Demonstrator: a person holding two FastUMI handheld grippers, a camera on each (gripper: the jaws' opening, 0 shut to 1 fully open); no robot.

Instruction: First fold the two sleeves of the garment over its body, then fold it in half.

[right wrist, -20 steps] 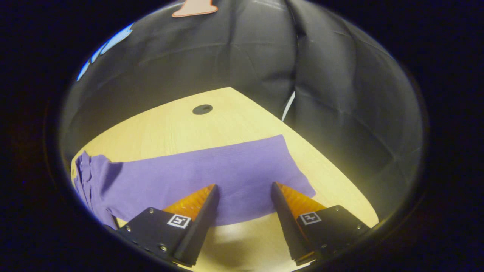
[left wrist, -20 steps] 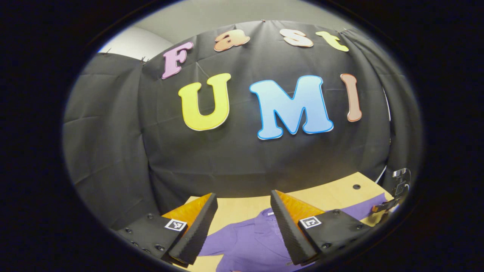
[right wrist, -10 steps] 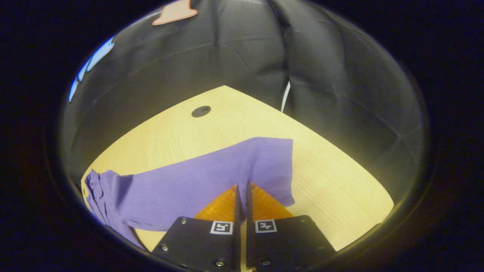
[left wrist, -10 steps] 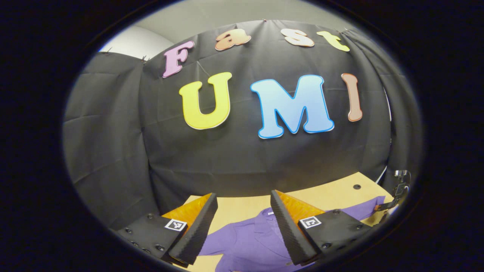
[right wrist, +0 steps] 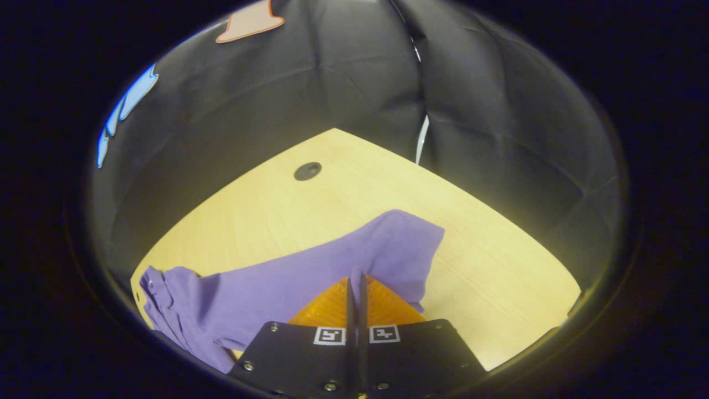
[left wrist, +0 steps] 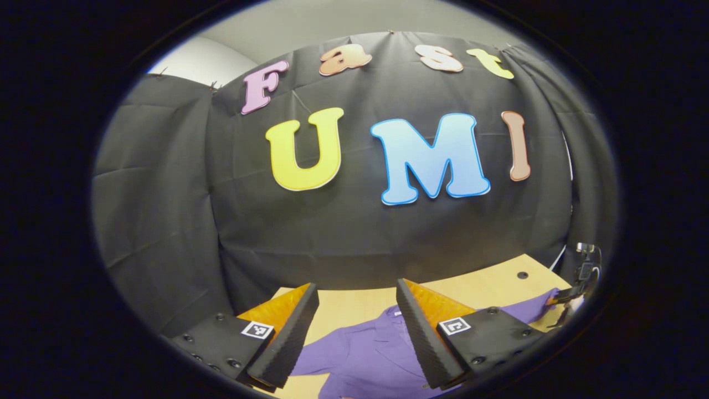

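A purple garment [left wrist: 368, 349] lies on the light wooden table [left wrist: 482, 285], collar toward the far wall. In the right gripper view its sleeve [right wrist: 310, 277] stretches across the table, and my right gripper [right wrist: 354, 277] is shut on the sleeve's near edge close to the cuff, which is raised off the wood. In the left gripper view my left gripper [left wrist: 354, 291] hangs open above the garment's body, nothing between its fingers. Far right in that view, the right gripper [left wrist: 573, 291] pinches the sleeve end.
A dark round hole [right wrist: 307, 170] sits in the tabletop beyond the sleeve. The table's far corner meets the black cloth wall [right wrist: 487, 138], with a white strip [right wrist: 422, 145] hanging there. Bare wood [right wrist: 498, 266] lies right of the cuff.
My right gripper closed on the sleeve near the cuff and lifted it, so the cloth now bunches and rises. The left gripper has stayed open and nearly still.
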